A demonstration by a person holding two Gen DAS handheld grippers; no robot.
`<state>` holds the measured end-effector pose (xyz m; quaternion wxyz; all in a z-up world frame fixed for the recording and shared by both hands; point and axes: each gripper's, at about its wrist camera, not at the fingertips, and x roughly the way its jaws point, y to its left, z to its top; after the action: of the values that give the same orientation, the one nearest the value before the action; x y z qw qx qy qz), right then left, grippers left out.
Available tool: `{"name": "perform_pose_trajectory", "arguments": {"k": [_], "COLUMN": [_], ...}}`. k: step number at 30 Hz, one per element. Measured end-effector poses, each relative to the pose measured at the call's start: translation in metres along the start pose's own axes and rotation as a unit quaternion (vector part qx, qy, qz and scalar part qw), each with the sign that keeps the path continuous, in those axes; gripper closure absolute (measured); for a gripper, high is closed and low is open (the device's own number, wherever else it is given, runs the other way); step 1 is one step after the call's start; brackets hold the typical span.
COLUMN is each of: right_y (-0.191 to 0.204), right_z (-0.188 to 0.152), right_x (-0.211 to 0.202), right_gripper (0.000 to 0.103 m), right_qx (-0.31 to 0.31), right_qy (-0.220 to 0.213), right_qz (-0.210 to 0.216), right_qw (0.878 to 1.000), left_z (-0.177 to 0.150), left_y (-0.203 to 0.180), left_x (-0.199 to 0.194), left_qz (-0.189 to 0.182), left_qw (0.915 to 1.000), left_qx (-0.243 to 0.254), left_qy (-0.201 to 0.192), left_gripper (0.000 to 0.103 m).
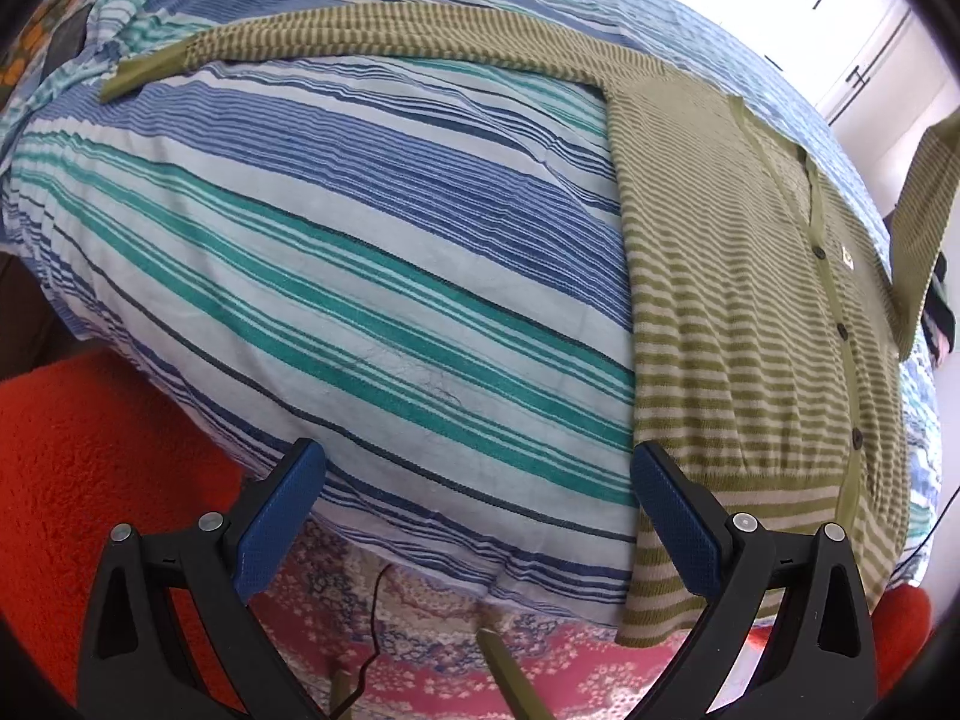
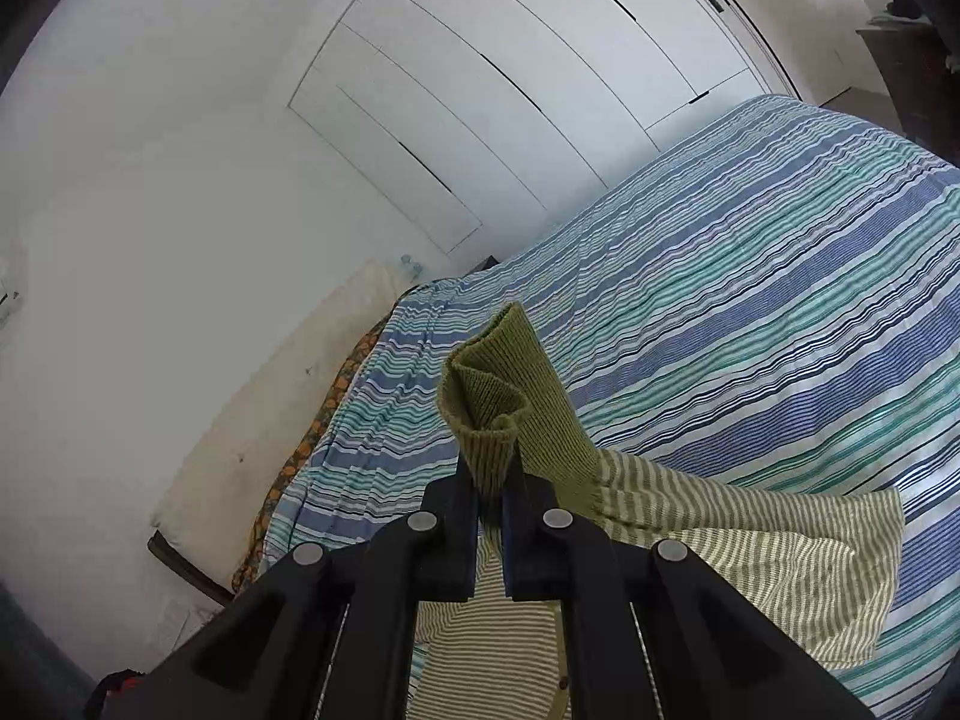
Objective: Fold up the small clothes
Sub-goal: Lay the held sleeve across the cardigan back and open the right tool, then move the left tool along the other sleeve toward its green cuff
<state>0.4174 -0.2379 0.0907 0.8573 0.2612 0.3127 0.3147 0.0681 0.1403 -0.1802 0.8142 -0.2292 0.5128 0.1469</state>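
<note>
- While the right tongs [image 2: 493, 483] pinch the plain olive ribbed cuff [image 2: 492, 402] of the green-and-cream striped knit cardigan [image 1: 750, 312], its sleeve hangs lifted.
- Left tongs [image 1: 477, 516] gape empty, one blue pad [image 1: 675, 528] at the cardigan's hem.
- Cardigan lies buttoned on the blue-and-teal striped bed cover [image 1: 336, 252], other sleeve [image 1: 360, 42] stretched out.

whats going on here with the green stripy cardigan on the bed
A person with a gripper in each hand is folding a green striped cardigan laid flat on a striped bedspread. The right gripper is shut on the solid green cuff of one sleeve and holds it lifted off the bed. The left gripper is open, holding nothing, above the bed's near edge beside the cardigan's hem. The other sleeve lies stretched out across the bedspread.
</note>
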Motion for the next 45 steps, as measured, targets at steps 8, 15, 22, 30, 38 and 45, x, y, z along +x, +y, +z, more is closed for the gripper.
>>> {"name": "perform_pose_trajectory", "arguments": {"k": [8,15,22,30,38,45], "right_y": [0.020,-0.009,-0.019,-0.041,-0.056,-0.060], "right_z": [-0.122,-0.186,-0.209,-0.308,-0.329,-0.334], "right_x": [0.157,0.151,0.033,-0.063,-0.055,-0.055], "right_gripper": [0.089,0.018,0.017,0.016,0.011,0.004], "right_qx": [-0.030,-0.017,-0.197,-0.192,-0.196,-0.188], "right_qy": [0.127,0.216,0.215,0.219,0.234,0.223], "right_qz": [-0.049,-0.026,-0.202,-0.277,-0.292,-0.290], "right_qw": [0.990,0.976,0.935,0.916,0.907,0.911], "left_z": [0.004,0.004,0.004,-0.002,-0.005,-0.011], "left_y": [0.022,0.014,-0.002,-0.024,-0.027,-0.003], "left_x": [0.002,0.004,-0.002,0.004,0.018,0.036], "left_qz": [-0.007,0.002,0.005,0.010,0.021,-0.015], "left_qw": [0.9993,0.9997,0.9997,0.9979,0.9973,0.9980], "left_qx": [-0.036,-0.026,0.007,0.059,0.070,0.019], "left_qy": [0.004,-0.002,-0.023,-0.026,-0.004,0.058], "left_gripper": [0.001,0.001,0.001,0.001,0.001,0.000]}}
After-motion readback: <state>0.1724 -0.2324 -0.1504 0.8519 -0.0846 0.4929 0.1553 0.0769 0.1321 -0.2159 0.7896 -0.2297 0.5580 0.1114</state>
